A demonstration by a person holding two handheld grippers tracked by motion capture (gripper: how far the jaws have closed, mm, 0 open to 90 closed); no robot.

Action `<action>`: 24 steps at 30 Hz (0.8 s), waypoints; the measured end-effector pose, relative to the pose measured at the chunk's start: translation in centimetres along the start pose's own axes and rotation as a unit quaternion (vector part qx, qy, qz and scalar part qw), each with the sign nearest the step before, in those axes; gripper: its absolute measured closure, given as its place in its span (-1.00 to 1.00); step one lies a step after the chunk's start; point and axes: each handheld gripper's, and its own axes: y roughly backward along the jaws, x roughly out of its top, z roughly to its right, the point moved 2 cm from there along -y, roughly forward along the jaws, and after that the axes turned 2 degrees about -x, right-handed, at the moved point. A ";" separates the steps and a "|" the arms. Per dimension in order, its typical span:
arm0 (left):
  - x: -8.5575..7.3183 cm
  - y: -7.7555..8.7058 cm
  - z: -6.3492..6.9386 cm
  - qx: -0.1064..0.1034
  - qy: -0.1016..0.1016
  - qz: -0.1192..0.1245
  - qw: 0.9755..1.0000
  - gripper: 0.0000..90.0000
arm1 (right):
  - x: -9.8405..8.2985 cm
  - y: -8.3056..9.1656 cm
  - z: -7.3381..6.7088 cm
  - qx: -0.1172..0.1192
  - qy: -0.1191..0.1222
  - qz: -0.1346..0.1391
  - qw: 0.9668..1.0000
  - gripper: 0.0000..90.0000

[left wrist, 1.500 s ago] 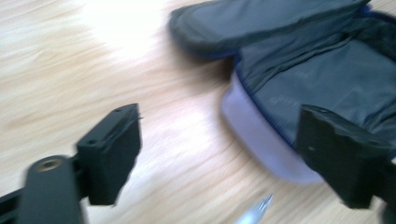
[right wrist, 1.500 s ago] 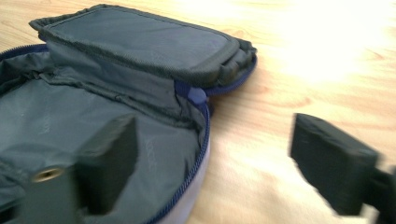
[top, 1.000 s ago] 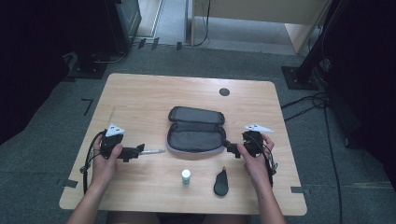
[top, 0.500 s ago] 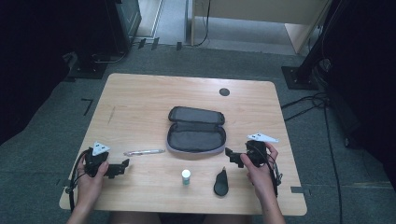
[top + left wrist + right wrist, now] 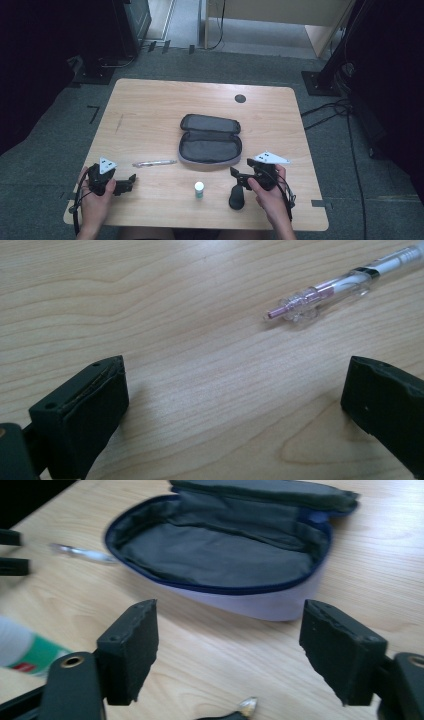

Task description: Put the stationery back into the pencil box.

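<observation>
item: right claw (image 5: 239, 176), jaws apart with nothing between them, just been closing; hovers above dark oblong object (image 5: 236, 197) at bench (image 5: 150, 105) front edge. item: left claw (image 5: 131, 181), wide, empty, near pen (image 5: 154, 163). advice: lower squarely over object, close mid-body, avoid small bottle (image 5: 199, 189); open pouch (image 5: 210, 146) waits behind.

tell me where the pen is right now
In the high view the pen lies on the table left of the open pencil case, just ahead of the left gripper, untouched.
</observation>
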 end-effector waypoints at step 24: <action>0.0 0.0 0.0 -0.001 0.000 0.000 1.000 -1.00 | -0.7 1.0 -7.0 0.116 0.060 0.016 0.991 -0.03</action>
